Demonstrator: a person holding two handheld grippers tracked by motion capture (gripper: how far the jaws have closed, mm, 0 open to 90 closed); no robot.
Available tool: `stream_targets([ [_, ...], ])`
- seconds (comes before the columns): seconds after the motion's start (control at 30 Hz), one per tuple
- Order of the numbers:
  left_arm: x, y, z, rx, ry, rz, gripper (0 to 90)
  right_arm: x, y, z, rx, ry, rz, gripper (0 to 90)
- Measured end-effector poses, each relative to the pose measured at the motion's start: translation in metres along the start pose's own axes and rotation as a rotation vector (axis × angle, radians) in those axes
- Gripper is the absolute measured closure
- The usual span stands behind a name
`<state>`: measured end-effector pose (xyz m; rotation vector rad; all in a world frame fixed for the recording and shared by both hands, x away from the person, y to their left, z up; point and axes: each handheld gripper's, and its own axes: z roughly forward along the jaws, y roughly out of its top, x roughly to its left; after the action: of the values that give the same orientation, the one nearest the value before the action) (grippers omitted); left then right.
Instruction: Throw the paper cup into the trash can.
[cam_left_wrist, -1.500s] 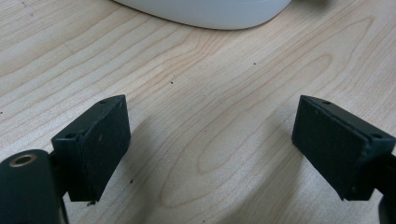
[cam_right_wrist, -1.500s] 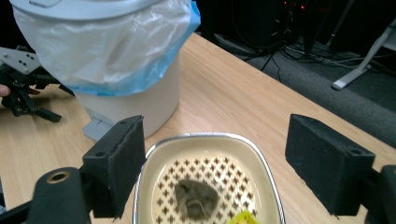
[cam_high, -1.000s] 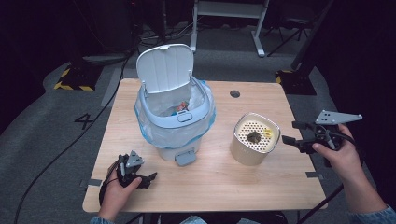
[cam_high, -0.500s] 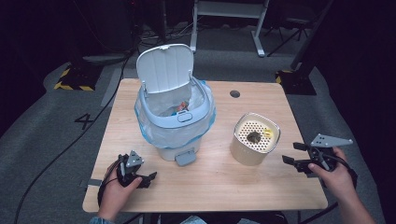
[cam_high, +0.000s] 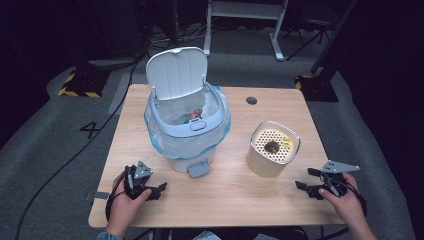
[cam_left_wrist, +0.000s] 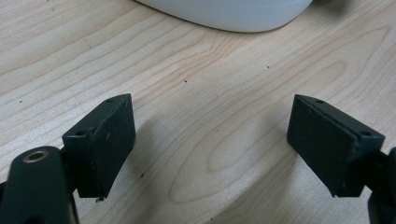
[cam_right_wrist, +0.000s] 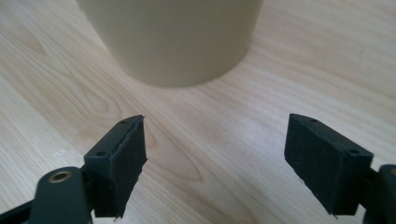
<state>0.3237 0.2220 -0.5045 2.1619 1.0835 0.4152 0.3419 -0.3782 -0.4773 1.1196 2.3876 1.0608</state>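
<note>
A pale blue pedal bin (cam_high: 186, 142) stands mid-table with its lid (cam_high: 176, 72) up, a blue liner and some rubbish inside. To its right is a beige canister (cam_high: 273, 148) with a perforated insert and scraps on top. My left gripper (cam_high: 159, 190) rests on the front left of the table, open and empty (cam_left_wrist: 210, 140), with the bin's white base (cam_left_wrist: 229, 11) just ahead. My right gripper (cam_high: 304, 178) is low at the front right, pointing at the canister (cam_right_wrist: 173, 37). Its jaws (cam_right_wrist: 215, 149) have just been opening, with nothing between them.
The wooden table (cam_high: 230, 200) has a cable hole (cam_high: 251, 100) at the back right. The bin's pedal (cam_high: 199, 169) sticks out toward me. Dark floor, cables and a desk frame (cam_high: 242, 10) lie beyond the far edge.
My right gripper has come down and toward the table's front, from raised at the right edge to low in front of the canister. The left hand has stayed put.
</note>
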Motion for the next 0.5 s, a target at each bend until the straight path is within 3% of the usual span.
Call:
stream_targets([
  [0.27, 0.001, 0.000, -0.001, 0.001, 0.004, 0.000, 18.2, 0.004, -0.014, 0.016, 0.028, -0.022, -0.039, 18.6],
  [0.5, 0.001, 0.001, -0.004, -0.009, -0.030, -0.013, 20.1, 0.003, -0.019, 0.020, -0.009, -0.030, -0.036, 15.2],
])
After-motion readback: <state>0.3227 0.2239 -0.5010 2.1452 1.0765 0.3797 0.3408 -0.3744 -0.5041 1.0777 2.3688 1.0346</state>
